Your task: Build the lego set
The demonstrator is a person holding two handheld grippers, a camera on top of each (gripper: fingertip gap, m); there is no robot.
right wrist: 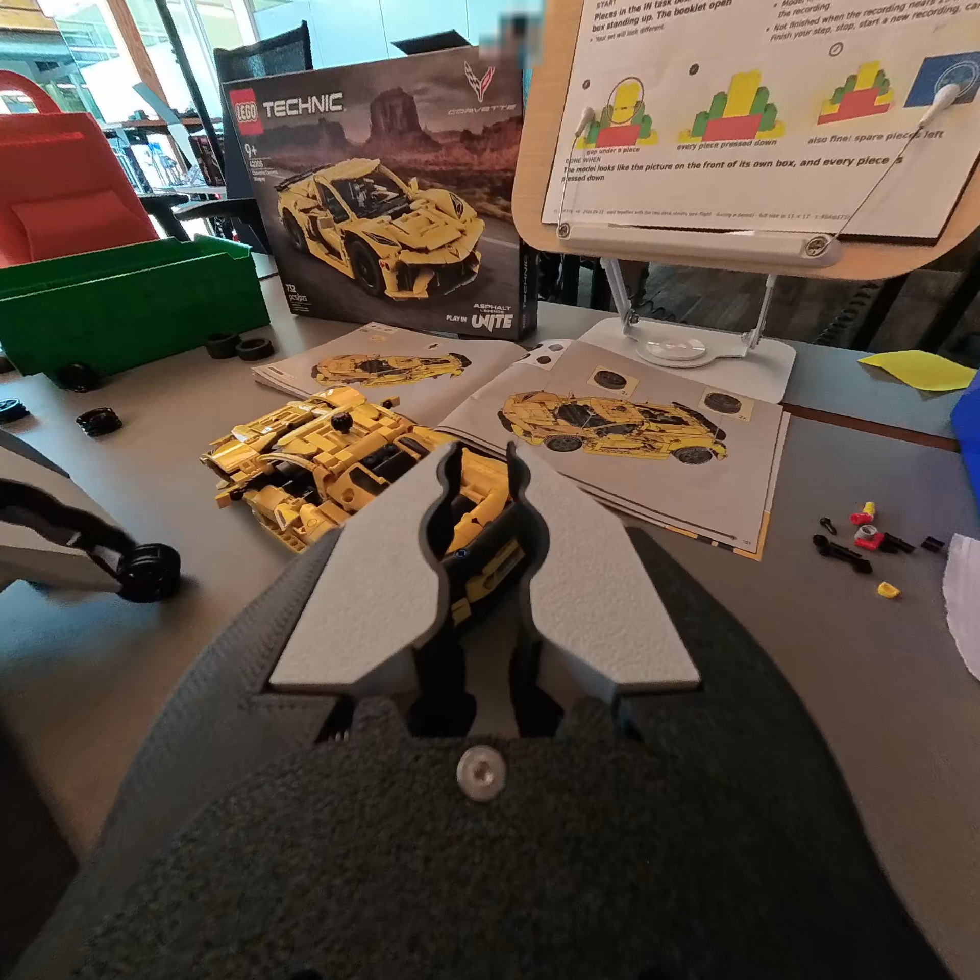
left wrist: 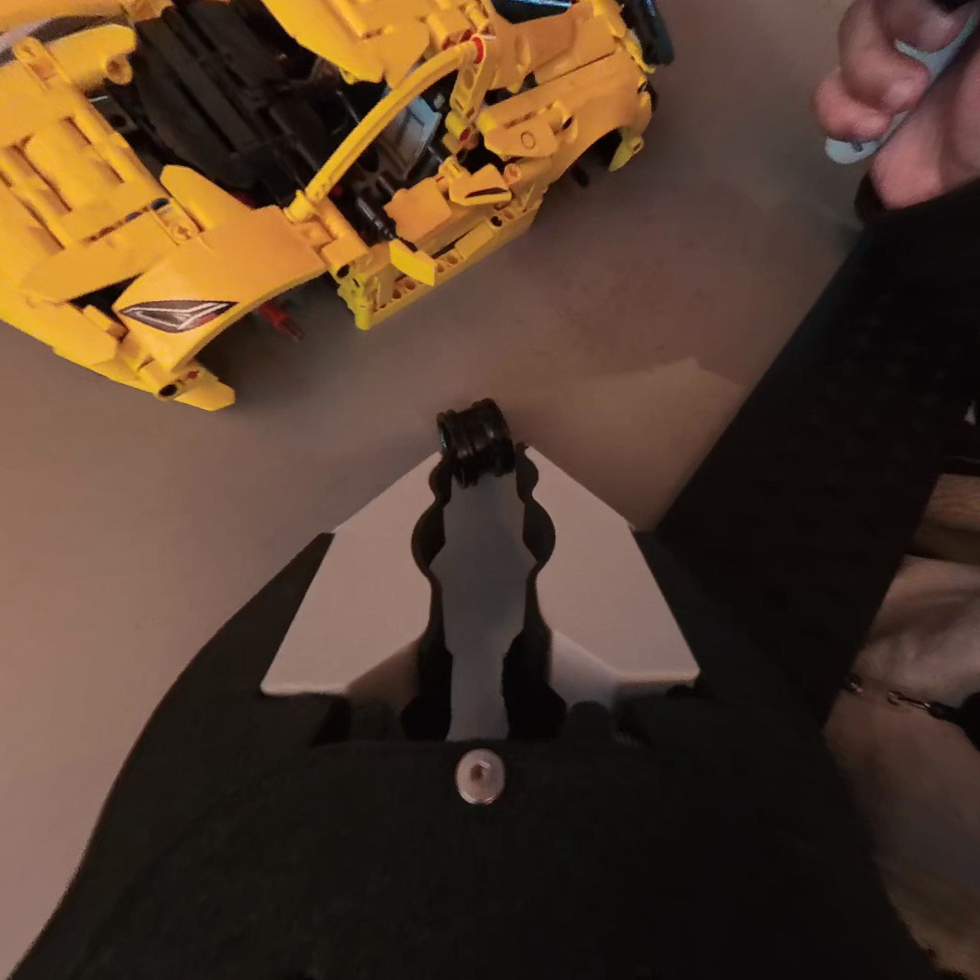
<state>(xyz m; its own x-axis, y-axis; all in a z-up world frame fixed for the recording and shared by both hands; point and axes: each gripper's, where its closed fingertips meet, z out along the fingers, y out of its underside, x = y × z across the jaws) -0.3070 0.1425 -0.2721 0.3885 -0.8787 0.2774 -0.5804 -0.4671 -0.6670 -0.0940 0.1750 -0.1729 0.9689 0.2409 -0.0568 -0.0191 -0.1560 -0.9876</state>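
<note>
I had the left gripper [left wrist: 480, 451] clenched on a black rim [left wrist: 475, 443], pinched right at the tips of the jaws so the hub stayed exposed and free to push onto an axle. It hung low over the desk [left wrist: 610, 329], with the car [left wrist: 265, 159] ahead and to the left of those jaws, near but not touching. I judged the wheel step was in hand: the car sat with no wheels that I could see, and the booklet [right wrist: 636, 477] lay open just beyond it, I took it for checking the step.

The right gripper [right wrist: 480, 466] was released, its jaws parted and holding nothing, poised above the car, probably to steady it.

The car was yellow, low and wedge-shaped, with a black interior showing through gaps in the panels. Loose tyres [right wrist: 239, 346] waited far left of the right jaws, by a green bin [right wrist: 132, 313].
</note>
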